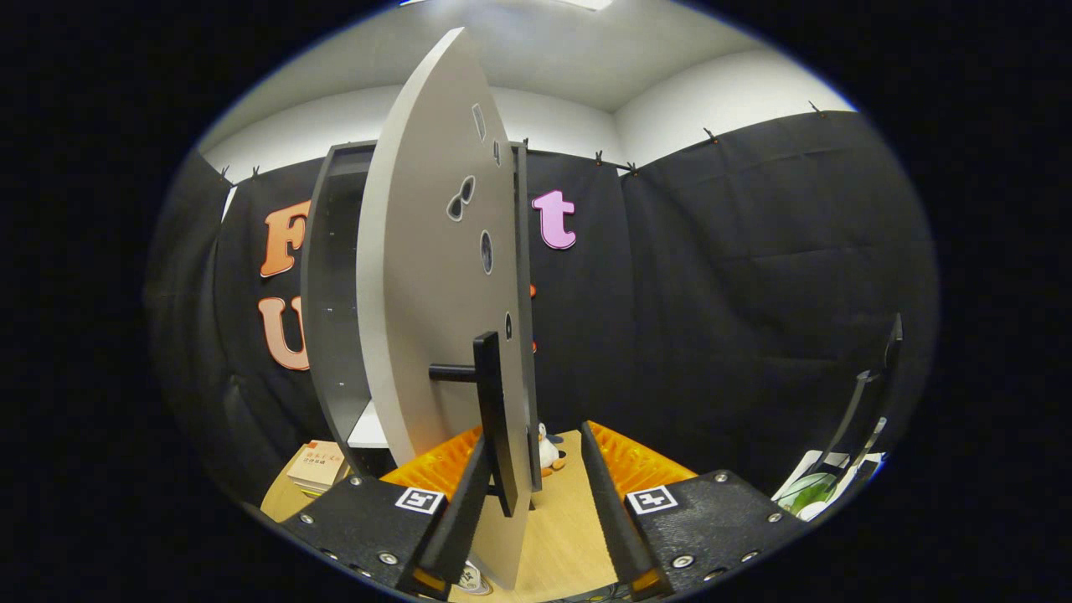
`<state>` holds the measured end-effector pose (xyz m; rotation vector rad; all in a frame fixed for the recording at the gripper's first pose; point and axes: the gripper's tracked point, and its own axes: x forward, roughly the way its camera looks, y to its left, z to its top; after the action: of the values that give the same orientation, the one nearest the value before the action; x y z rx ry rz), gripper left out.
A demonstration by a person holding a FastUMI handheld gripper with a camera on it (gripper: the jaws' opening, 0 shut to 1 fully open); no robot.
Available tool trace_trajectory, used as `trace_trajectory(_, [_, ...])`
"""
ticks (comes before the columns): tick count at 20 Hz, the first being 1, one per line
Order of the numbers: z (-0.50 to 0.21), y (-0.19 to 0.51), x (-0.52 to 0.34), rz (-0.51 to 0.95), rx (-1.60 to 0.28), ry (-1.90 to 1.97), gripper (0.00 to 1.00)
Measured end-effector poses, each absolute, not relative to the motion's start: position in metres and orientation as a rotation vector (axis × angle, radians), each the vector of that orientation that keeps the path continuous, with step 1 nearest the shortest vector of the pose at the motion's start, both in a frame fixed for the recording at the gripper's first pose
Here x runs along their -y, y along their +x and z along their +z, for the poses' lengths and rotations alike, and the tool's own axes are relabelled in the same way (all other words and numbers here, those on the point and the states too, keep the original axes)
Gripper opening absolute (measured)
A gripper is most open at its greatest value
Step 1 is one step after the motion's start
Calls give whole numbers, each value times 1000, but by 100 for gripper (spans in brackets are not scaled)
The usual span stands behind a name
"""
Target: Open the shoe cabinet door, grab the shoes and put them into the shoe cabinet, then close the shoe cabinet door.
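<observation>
Shoe cabinet [331, 276] centre-left of frame, door [419, 276] swung partly open, edge-on. Door handle [490, 402] sits between the spread fingers of gripper [536, 494], unpinched. Opening looks underway; shoes and closing remain. Small penguin toy [548, 452] on desk [561, 536] beyond.

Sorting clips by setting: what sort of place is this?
Likely a staged recording booth, not a home: black cloth walls, a lone shoe cabinet on a wooden tabletop, its door between the open hand-held gripper fingers.
</observation>
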<state>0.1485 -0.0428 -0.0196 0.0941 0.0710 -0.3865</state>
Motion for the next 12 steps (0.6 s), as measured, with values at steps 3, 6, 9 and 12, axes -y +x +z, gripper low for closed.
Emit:
trace_trajectory(3, [-20,146,49,-402,-70,90,70])
trace_trajectory(6, [-22,145,57,-430,-69,94,71])
trace_trajectory(9, [-22,144,58,-425,-64,120,71])
trace_trajectory(12, [-20,141,59,-421,-71,83,72])
